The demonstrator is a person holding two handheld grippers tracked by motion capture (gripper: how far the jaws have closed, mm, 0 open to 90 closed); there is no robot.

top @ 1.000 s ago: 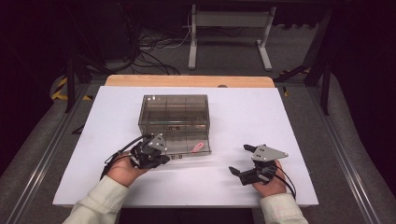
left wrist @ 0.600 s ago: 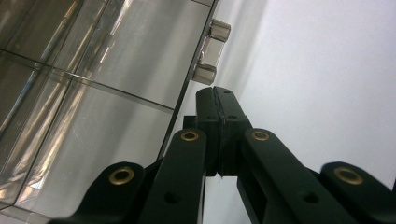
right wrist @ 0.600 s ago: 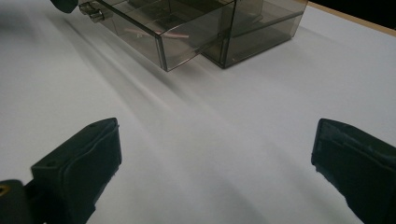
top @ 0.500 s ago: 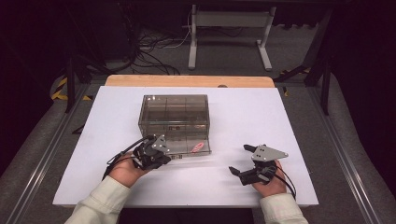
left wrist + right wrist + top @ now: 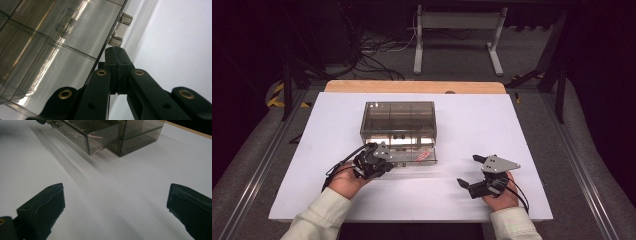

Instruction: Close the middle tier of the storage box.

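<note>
A smoky clear plastic drawer box point(image 5: 398, 117) stands mid-table, its bottom drawer point(image 5: 412, 154) pulled partly out toward me. A small red-pink item point(image 5: 423, 156) lies inside that drawer. My left gripper point(image 5: 384, 161) is at the drawer's front left. In the left gripper view its jaws point(image 5: 117, 53) are pressed together at the drawer's front edge, just under the small clear handle point(image 5: 120, 30). My right gripper point(image 5: 468, 171) rests open on the bare table, right of the box and apart from it. Ahead of the right gripper point(image 5: 115, 202) are the drawer point(image 5: 100, 137) and the box point(image 5: 140, 135).
The white table top point(image 5: 512, 130) has a wooden strip point(image 5: 412, 86) along its far edge. Beyond it on the floor stand a metal frame point(image 5: 457, 30) and loose cables point(image 5: 372, 55). Dark posts flank the table on both sides.
Almost nothing differs. The left hand has shifted very slightly at the drawer front, and the right gripper has stayed in place.
</note>
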